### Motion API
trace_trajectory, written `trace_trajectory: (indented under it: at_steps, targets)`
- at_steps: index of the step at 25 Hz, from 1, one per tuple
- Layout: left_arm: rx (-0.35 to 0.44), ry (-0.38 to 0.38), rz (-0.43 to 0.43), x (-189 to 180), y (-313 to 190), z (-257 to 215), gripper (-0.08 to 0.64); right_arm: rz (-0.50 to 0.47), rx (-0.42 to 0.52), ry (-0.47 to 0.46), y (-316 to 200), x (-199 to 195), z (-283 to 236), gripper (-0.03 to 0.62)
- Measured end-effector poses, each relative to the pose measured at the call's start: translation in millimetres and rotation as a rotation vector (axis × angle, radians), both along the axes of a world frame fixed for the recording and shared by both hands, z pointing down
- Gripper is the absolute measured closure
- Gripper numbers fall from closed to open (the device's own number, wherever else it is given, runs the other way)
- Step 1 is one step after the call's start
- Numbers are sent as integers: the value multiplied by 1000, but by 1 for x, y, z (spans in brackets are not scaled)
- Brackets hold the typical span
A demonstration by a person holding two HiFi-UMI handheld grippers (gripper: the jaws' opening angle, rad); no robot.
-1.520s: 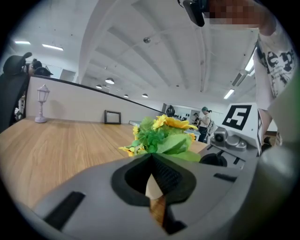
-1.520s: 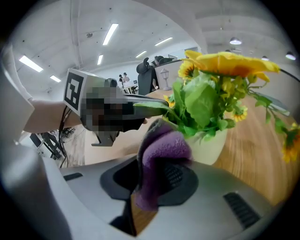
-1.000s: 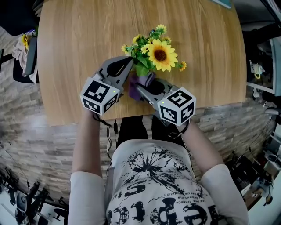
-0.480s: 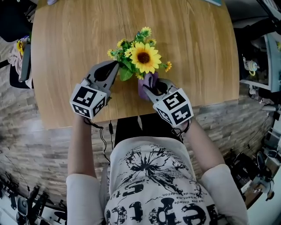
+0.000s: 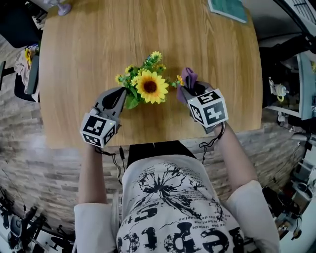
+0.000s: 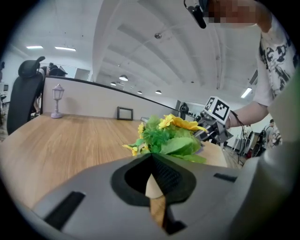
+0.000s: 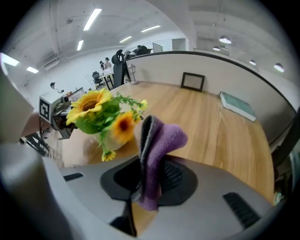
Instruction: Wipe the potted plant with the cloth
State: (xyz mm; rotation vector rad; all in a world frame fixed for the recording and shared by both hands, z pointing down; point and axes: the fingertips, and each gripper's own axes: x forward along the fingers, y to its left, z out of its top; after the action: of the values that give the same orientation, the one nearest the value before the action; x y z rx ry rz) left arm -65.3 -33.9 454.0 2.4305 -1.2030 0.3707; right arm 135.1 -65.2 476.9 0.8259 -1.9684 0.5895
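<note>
A fake sunflower plant [image 5: 148, 85] in a pale pot [image 7: 110, 139] stands on the wooden table [image 5: 98, 39]. My left gripper [image 5: 125, 94] is shut, its tips tucked under the leaves at the plant's left side; whether they pinch the pot is hidden. In the left gripper view the foliage [image 6: 172, 138] sits just past the closed jaws. My right gripper [image 5: 190, 89] is shut on a purple cloth [image 5: 188, 78], which it holds up just right of the plant. In the right gripper view the cloth [image 7: 157, 145] stands folded between the jaws, apart from the flowers [image 7: 93, 110].
A teal book [image 5: 228, 8] lies at the table's far right and a small lamp [image 5: 62, 7] at the far left corner. A picture frame [image 7: 192, 80] stands at the back edge. An office chair [image 6: 26, 93] is at the table's left side.
My right gripper carried the purple cloth from the plant's front round to its right side. The left gripper stayed at the plant's left.
</note>
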Motion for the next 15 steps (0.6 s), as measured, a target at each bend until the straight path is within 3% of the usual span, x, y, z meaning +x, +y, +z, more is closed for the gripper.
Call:
trace_trajectory:
  at_steps: [5, 15]
  targets:
    - [-27, 3, -48, 0, -1, -1, 555, -65, 69, 13, -64, -7, -12, 508]
    - [-73, 14, -103, -1, -3, -1, 555, -450, 174, 59, -150, -96, -18, 508]
